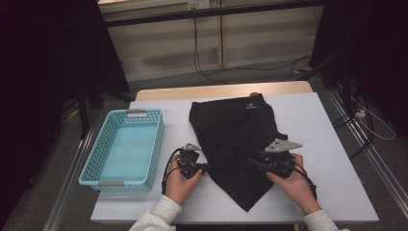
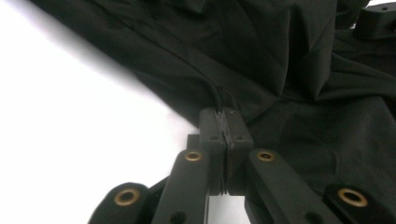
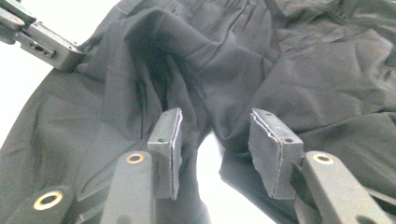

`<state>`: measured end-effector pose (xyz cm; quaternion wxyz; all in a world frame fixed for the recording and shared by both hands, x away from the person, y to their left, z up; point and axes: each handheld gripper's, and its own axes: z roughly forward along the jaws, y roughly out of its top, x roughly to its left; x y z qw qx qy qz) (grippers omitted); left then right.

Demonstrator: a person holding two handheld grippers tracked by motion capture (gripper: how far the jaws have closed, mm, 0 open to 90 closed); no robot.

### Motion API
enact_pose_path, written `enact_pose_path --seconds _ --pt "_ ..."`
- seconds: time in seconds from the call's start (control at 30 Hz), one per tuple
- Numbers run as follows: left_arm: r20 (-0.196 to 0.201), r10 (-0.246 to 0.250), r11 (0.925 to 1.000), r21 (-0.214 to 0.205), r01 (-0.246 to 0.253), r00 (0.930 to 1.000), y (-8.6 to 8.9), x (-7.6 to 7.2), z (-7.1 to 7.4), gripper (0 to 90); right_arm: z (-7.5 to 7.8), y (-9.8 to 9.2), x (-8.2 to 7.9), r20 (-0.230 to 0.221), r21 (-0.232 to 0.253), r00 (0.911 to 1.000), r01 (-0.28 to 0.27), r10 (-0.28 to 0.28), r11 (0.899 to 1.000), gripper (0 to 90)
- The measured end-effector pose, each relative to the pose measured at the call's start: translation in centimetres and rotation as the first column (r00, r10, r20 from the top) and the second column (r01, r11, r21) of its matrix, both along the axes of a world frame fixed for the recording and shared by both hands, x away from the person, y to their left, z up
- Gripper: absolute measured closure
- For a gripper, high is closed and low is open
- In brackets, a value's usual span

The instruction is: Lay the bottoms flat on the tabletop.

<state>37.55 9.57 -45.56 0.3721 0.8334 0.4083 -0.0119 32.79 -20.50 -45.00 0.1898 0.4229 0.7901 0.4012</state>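
In the high view we see a black garment (image 1: 234,139) spread over the middle of the white tabletop (image 1: 327,159), its lower corner pointing toward the bottom edge of the frame. A light blue basket (image 1: 126,149) stands at the left of the frame, just beside the cloth-covered tabletop's left edge and well apart from the garment. Our left gripper (image 1: 206,168) sits at the garment's left edge, below centre of the frame, and our right gripper (image 1: 254,162) lies over the garment's right part, with a grey plate on top of it. In the left gripper view we see the left gripper's (image 2: 226,126) fingers (image 2: 211,128) pressed together at the centre of the frame, clamped on a thin fold of the garment's (image 2: 261,60) edge, where dark cloth meets the white tabletop (image 2: 70,121) at the left. In the right gripper view we see the right gripper's (image 3: 216,140) fingers (image 3: 273,149) standing apart in the lower half of the frame, with a hump of the garment (image 3: 280,70) rising between them but not pinched, and a strip of white tabletop (image 3: 212,172) below. The left gripper (image 3: 58,49) shows at the upper left there, at the garment's edge.
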Motion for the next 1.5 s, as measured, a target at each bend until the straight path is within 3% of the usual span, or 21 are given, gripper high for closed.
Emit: enact_pose_path --seconds 0.13,0.37,0.6,0.8,0.9,1.0,1.07,1.17,1.4,1.5 --pt "-0.054 0.014 0.9998 -0.013 -0.015 0.9985 1.4 0.4 0.7 90.0 -0.2 -0.1 0.1 -0.009 0.003 1.0 0.001 -0.001 1.0 54.6" --pt "-0.052 0.091 0.9949 -0.038 -0.093 0.9945 4.5 1.4 1.9 90.0 -0.2 1.0 0.0 -0.018 0.008 0.9992 -0.036 0.036 0.999 54.6" --pt "-0.053 0.074 0.9968 -0.027 -0.076 0.9959 3.9 1.3 1.5 90.0 -0.2 3.6 -0.2 -0.017 0.007 0.9947 -0.102 0.102 0.995 54.6" --pt "-0.049 0.081 0.9964 -0.02 -0.082 0.9955 3.9 1.3 1.4 90.0 -0.5 5.2 0.1 -0.041 0.02 0.9902 -0.133 0.134 0.991 54.9" --pt "-0.046 0.088 0.996 -0.007 -0.089 0.995 4.1 1.4 1.4 90.0 -1.0 5.4 0.3 -0.067 -0.008 0.9899 -0.126 0.125 0.992 61.2" --pt "-0.046 0.104 0.9945 0.002 -0.104 0.9935 4.3 1.5 1.3 90.0 -1.7 5.4 0.3 -0.088 0.019 0.9847 -0.15 0.151 0.989 83.4" --pt "-0.049 0.108 0.9942 0.002 -0.108 0.993 4.5 1.6 1.3 90.0 -1.5 5.3 0.3 -0.091 0.02 0.9843 -0.15 0.151 0.988 89.6" --pt "-0.045 0.115 0.9934 0.009 -0.115 0.9924 4.6 1.6 1.3 90.0 -1.4 4.4 0.3 -0.097 0.02 0.9856 -0.137 0.138 0.99 90.0" --pt "-0.05 0.124 0.9923 0.004 -0.124 0.991 4.7 1.8 0.9 90.0 -0.9 0.8 -0.2 -0.084 0.031 0.9954 -0.044 0.046 0.999 90.0" --pt "-0.04 0.113 0.9936 0.007 -0.113 0.9928 4.4 1.8 0.9 90.0 -1.1 0.4 -0.6 -0.087 0.024 0.995 -0.047 0.049 0.999 90.0"
